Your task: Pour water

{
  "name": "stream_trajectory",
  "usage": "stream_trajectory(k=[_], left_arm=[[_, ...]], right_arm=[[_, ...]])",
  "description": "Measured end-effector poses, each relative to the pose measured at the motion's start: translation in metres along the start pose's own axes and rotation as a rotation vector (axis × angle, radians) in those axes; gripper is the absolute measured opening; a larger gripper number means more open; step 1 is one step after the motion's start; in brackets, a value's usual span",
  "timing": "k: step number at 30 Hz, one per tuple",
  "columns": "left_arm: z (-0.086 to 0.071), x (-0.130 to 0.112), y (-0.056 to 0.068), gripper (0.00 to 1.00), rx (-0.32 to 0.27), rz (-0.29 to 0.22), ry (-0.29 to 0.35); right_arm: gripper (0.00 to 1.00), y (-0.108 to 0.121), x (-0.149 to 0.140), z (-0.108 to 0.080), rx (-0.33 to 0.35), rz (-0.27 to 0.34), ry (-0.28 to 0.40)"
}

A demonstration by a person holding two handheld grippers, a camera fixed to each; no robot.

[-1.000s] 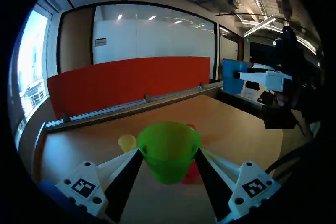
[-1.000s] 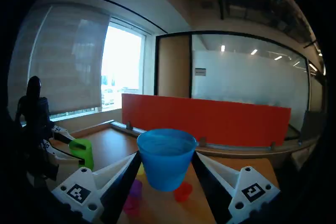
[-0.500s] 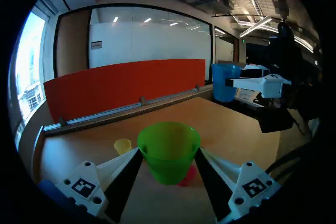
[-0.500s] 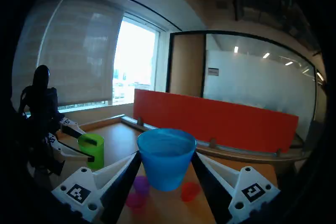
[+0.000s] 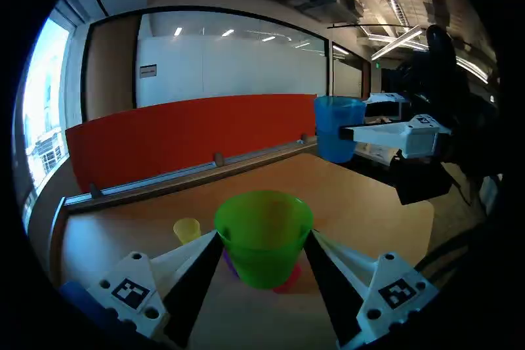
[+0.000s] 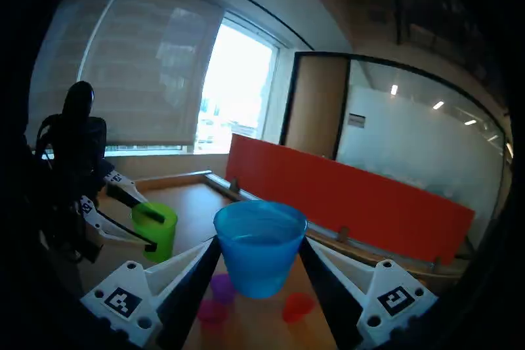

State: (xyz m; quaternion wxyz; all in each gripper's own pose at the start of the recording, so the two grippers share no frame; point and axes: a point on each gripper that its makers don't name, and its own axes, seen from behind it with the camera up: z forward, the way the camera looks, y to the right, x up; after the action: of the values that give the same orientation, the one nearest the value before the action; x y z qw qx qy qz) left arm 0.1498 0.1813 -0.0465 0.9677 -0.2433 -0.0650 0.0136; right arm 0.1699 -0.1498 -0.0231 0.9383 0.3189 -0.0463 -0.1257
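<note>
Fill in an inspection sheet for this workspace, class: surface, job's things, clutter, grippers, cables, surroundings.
Surface: wooden table.
Job's things: green cup and blue cup, both held upright; water seems visible in the blue one.
Clutter: small yellow cup, purple cup, pink cup and red cup on the table.
Grippers: left gripper shut on green cup; right gripper shut on blue cup.
Cables: one dark cable beside the left gripper.
Surroundings: red partition, window with blind, glass wall.

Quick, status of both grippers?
Left gripper: shut on green cup.
Right gripper: shut on blue cup.
</note>
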Motion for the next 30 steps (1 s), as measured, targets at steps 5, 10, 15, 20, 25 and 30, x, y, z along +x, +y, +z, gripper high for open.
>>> stream_trajectory(k=[5, 10, 15, 20, 25, 30], left_arm=[[0.0, 0.002, 0.004, 0.85, -0.007, -0.001, 0.003], [0.0, 0.004, 0.008, 0.84, -0.012, 0.0, 0.007], [-0.001, 0.006, 0.009, 0.85, -0.014, 0.002, 0.011], [-0.002, 0.009, 0.011, 0.85, -0.016, 0.002, 0.015], [-0.002, 0.011, 0.013, 0.84, -0.021, 0.002, 0.018], [-0.001, 0.012, 0.014, 0.85, -0.024, 0.005, 0.017]], right_arm=[[0.89, -0.007, 0.006, 0.007, 0.031, -0.038, -0.001], [0.88, -0.014, 0.011, 0.014, 0.06, -0.076, 0.001], [0.89, -0.022, 0.015, 0.02, 0.083, -0.126, 0.004], [0.89, -0.029, 0.02, 0.026, 0.102, -0.165, 0.015], [0.89, -0.034, 0.025, 0.033, 0.116, -0.195, 0.022], [0.89, -0.036, 0.029, 0.039, 0.125, -0.225, 0.026]])
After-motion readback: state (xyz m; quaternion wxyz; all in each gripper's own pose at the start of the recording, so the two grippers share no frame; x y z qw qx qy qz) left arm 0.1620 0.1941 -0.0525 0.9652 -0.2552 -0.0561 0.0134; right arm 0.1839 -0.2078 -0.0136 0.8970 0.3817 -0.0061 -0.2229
